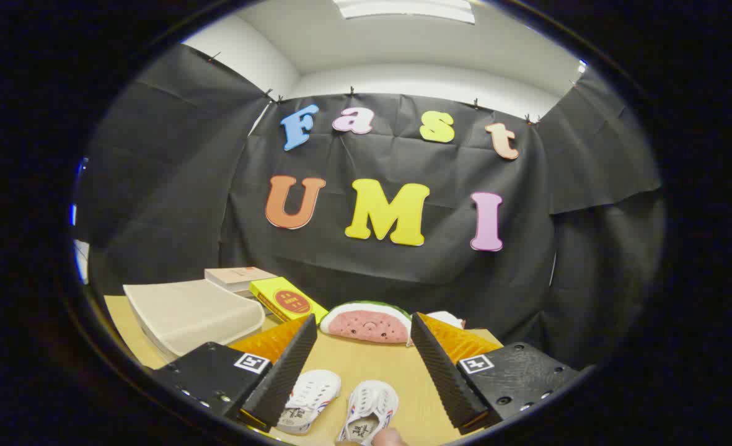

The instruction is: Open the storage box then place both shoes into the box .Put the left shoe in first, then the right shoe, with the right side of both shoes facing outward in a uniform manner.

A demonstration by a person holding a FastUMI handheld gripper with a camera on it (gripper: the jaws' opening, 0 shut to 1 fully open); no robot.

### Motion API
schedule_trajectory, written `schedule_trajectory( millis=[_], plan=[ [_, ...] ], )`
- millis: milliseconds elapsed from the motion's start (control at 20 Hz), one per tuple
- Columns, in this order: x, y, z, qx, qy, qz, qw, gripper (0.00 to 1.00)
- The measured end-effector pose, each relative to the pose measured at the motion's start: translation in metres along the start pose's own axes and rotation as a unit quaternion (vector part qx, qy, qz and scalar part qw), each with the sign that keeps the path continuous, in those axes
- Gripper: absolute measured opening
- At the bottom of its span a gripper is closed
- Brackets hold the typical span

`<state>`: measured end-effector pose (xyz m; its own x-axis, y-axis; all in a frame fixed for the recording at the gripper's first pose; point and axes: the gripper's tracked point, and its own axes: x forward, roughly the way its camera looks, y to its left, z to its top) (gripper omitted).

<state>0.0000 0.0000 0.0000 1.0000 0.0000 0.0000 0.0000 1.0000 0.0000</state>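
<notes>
The gripper [363, 365] stands wide open over the tan counter [366, 362], holding nothing, with bare wood between its ribbed black fingers [284, 371]. Two small white shoes [341, 406] lie side by side at the lower middle, between the fingers. The storage box [195, 316], beige and lidded, sits at the left edge; a yellow box [286, 299] and a plush watermelon slice [369, 322] lie beyond

Two white shoes [341, 406] side by side, beige storage box [195, 316] shut
</notes>
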Motion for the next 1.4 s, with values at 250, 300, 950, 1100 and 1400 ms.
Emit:
schedule_trajectory(
  millis=[250,300,950,1100,1400],
  plan=[
    [-0.004,0.008,-0.019,0.001,0.023,0.020,1.000,0.95],
    [-0.008,0.007,-0.021,0.002,0.026,0.022,0.999,0.95],
    [-0.044,0.023,-0.008,0.149,0.061,0.074,0.984,0.95],
    [-0.057,0.030,0.002,0.161,0.065,0.104,0.979,0.95],
    [-0.053,0.090,0.012,0.229,0.106,0.203,0.946,0.95]
  ],
)
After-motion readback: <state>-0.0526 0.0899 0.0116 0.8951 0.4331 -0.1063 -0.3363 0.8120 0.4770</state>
